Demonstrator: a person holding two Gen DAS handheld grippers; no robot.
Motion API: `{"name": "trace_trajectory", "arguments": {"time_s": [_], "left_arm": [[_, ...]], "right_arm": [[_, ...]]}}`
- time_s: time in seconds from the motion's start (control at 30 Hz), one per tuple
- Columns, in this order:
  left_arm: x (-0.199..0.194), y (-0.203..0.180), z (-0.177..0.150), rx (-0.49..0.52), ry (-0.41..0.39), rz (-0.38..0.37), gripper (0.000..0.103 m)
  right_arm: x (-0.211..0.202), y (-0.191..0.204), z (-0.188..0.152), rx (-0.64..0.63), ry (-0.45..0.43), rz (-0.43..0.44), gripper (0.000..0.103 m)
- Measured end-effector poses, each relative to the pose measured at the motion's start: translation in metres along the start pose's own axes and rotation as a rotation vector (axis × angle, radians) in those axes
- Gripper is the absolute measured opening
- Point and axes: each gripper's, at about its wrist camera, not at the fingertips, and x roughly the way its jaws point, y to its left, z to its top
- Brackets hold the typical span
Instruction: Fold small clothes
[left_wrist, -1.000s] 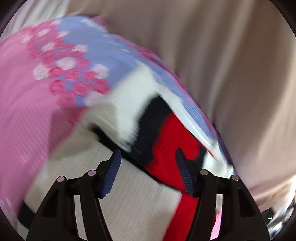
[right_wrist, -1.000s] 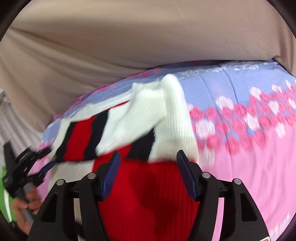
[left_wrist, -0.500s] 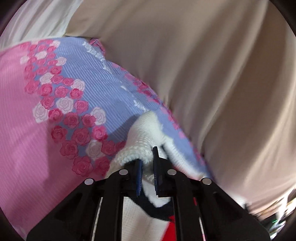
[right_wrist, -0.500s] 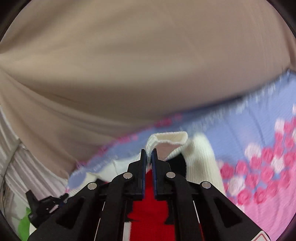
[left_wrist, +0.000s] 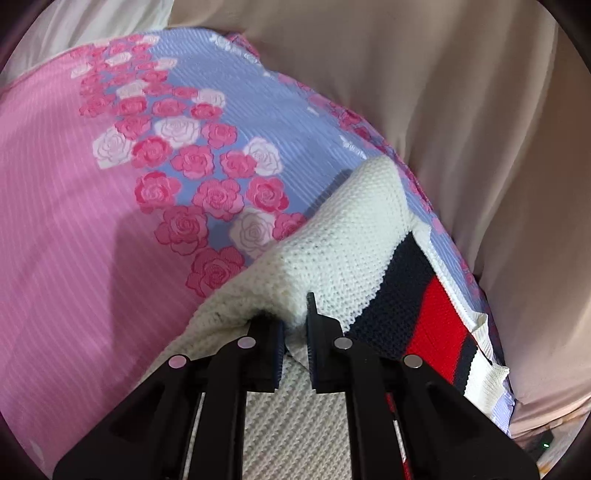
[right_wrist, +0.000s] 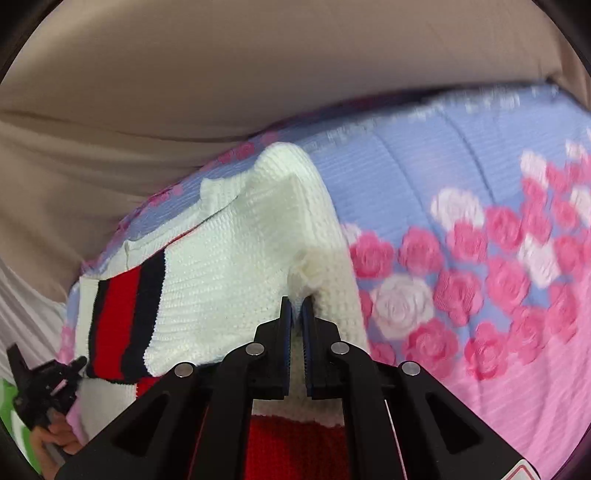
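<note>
A small white knit sweater (left_wrist: 332, 251) with navy and red stripes lies on a pink and lilac rose-print bedspread (left_wrist: 74, 206). My left gripper (left_wrist: 295, 325) is shut on a white fold of it, with the striped part to the right. In the right wrist view the sweater (right_wrist: 229, 266) is folded over itself, its striped sleeve end at the left. My right gripper (right_wrist: 297, 317) is shut on a bunched white fold near the sweater's right edge. The left gripper (right_wrist: 44, 384) and the hand holding it show at the lower left of that view.
A beige curtain (left_wrist: 461, 110) hangs close behind the bed's far edge and also fills the top of the right wrist view (right_wrist: 221, 74). The bedspread (right_wrist: 480, 258) stretches to the right of the sweater. Something green (right_wrist: 11, 406) shows at the far left.
Both grippers were open over the sweater a second ago and have since shut on its white knit. They have drawn the fold across, so the sweater now lies doubled over.
</note>
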Motion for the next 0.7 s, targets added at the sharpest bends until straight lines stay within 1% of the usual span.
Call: {"name": "trace_trajectory", "arguments": {"time_s": [0.07,0.1,0.13,0.17,0.2,0.23,0.3,0.37,0.4,0.43,0.47,0.53,0.57,0.6,0.63,0.7], "left_arm": [[0.003,0.004,0.003,0.020,-0.015,0.010,0.009],[0.006,0.007,0.002,0.018,-0.007,0.011,0.010],[0.009,0.010,0.001,0.009,0.004,0.009,0.010],[0.011,0.011,0.001,0.001,0.007,0.003,0.010],[0.011,0.009,0.000,0.010,0.004,0.005,0.010],[0.012,0.007,0.000,0.026,0.006,0.010,0.010],[0.010,0.006,-0.002,0.047,0.010,0.011,0.011],[0.010,0.008,-0.002,0.054,0.015,0.002,0.012],[0.010,0.008,-0.002,0.058,0.017,-0.002,0.012],[0.010,0.009,-0.001,0.060,0.020,-0.006,0.012],[0.010,0.010,-0.001,0.057,0.021,-0.011,0.012],[0.010,0.012,-0.002,0.056,0.019,-0.021,0.012],[0.009,0.013,-0.002,0.059,0.017,-0.028,0.012],[0.009,0.014,-0.002,0.061,0.017,-0.037,0.012],[0.010,0.015,-0.002,0.062,0.017,-0.043,0.012],[0.010,0.016,-0.001,0.072,0.022,-0.059,0.012]], "right_arm": [[-0.022,0.001,0.000,-0.019,-0.049,0.033,0.005],[-0.024,-0.001,-0.004,-0.046,-0.048,0.015,0.005],[-0.015,-0.003,-0.008,-0.058,-0.019,-0.013,0.005],[-0.003,-0.007,-0.013,-0.055,0.028,-0.033,0.005],[-0.001,-0.012,-0.015,-0.050,0.033,-0.007,0.004],[-0.001,-0.012,-0.015,-0.050,0.033,-0.007,0.004],[-0.016,-0.006,-0.011,-0.067,0.029,-0.031,0.006],[-0.044,0.015,-0.004,-0.110,-0.053,-0.115,0.016],[-0.059,0.027,-0.003,-0.142,-0.099,-0.132,0.016],[-0.069,0.047,0.001,-0.167,-0.124,-0.099,0.017],[-0.070,0.062,0.007,-0.187,-0.102,-0.047,0.017],[-0.043,0.115,0.011,-0.273,0.024,0.085,0.017],[-0.026,0.141,0.010,-0.313,0.074,0.158,0.018],[-0.008,0.166,0.007,-0.351,0.116,0.208,0.018],[0.017,0.199,0.000,-0.422,0.172,0.238,0.018],[0.056,0.244,-0.010,-0.520,0.231,0.258,0.019]]}}
